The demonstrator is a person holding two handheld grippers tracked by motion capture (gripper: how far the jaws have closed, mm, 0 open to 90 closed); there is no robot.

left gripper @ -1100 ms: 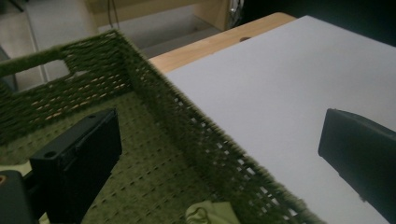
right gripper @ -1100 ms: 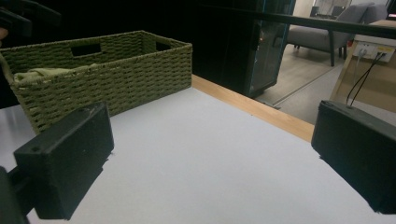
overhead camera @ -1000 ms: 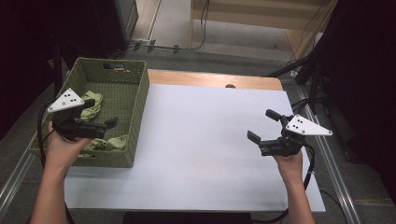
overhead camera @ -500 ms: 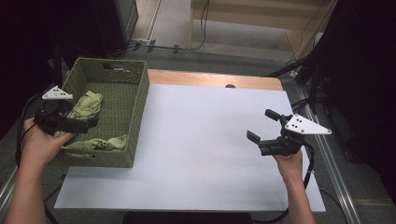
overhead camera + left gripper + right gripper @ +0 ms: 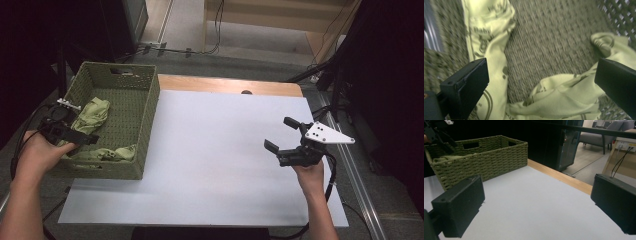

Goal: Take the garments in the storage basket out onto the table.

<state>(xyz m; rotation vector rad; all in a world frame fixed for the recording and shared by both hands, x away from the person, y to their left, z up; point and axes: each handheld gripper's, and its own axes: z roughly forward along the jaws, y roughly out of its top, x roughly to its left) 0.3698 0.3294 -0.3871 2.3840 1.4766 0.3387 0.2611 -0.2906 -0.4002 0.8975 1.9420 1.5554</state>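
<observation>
The word "Baby" is read in dark print on the pale green cloth [image 5: 491, 42] in the left gripper view, beside other printed marks too blurred to be made out; no other writing can be read. One woven green basket [image 5: 145, 120] is seen on the left part of the white counter [image 5: 215, 150], its far wall pierced by a handle slot. Inside it, pale green printed cloth is seen as two bunches in the high view, one at the left wall and one along the near wall [image 5: 112, 152]; whether these are one piece or two cannot be told. Two claws are counted, one in each hand. The left claw [image 5: 80, 137] is held over the basket's left near corner, and in its own view its two black jaws are spread wide above the cloth, with the woven floor showing between them and nothing gripped. The right claw [image 5: 282, 135] is held above the bare right part of the counter, well apart from the basket, its jaws also spread wide and empty. A wooden strip [image 5: 225, 85] is seen along the counter's far edge.
</observation>
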